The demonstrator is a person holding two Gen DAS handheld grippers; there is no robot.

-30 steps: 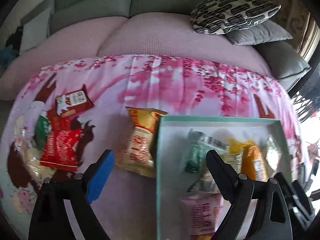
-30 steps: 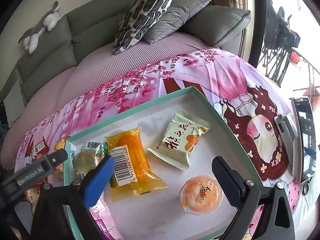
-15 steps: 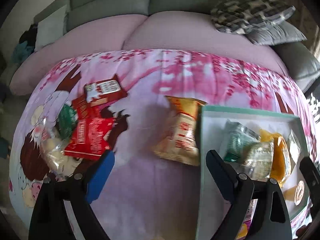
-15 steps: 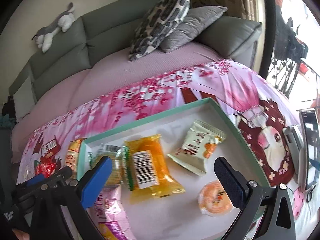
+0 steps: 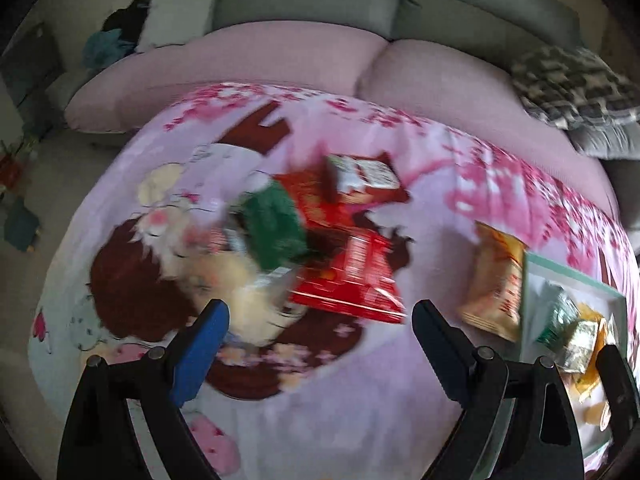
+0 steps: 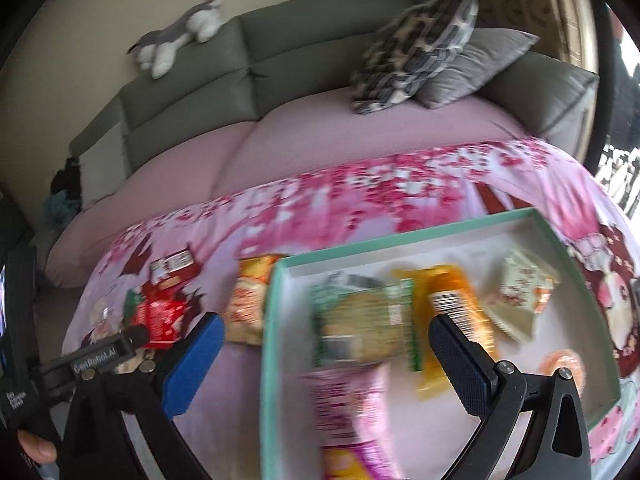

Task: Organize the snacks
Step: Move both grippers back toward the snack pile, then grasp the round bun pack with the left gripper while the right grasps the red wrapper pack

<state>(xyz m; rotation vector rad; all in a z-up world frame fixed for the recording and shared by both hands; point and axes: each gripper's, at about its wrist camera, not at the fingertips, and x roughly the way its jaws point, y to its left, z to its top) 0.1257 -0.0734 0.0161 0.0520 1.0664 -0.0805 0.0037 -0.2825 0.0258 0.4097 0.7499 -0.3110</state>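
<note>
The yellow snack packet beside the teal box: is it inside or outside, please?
Outside. The yellow snack packet lies on the blanket against the outer wall of the teal box.

Pink packet [image 6: 352, 412] blurred, cut off

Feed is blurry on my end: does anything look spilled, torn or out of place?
Nothing spilled or torn. One yellow-orange snack bag lies just outside the teal-rimmed white tray, against its left wall; red and green packets remain piled beyond.

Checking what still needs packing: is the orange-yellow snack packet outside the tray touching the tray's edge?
Touching. In the right wrist view the orange-yellow packet lies against the teal tray, no cloth showing between them.
</note>
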